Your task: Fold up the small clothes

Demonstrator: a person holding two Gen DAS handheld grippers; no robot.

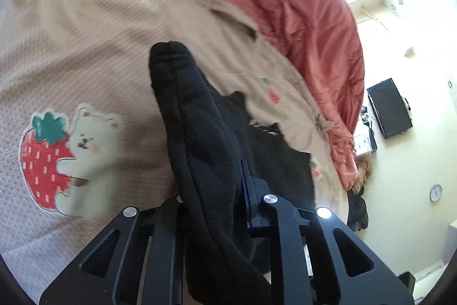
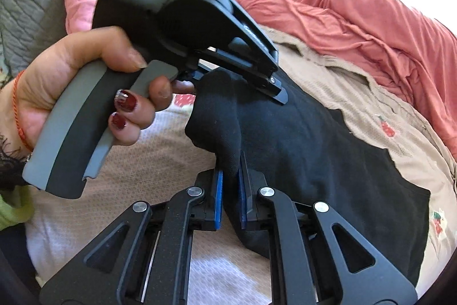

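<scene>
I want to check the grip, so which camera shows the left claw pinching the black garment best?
The right wrist view: the left claw shows from outside, closed on the black garment. The left wrist view shows only bunched cloth hiding its own pads.

Beige bedspread [image 1: 85, 47] under black garment [image 2: 314, 139].

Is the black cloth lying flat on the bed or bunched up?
Bunched up. The black cloth is pinched into folds by both the right gripper and left gripper, partly raised off the bed.

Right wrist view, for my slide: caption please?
Both grippers pinch a black garment above the bedspread.
</scene>
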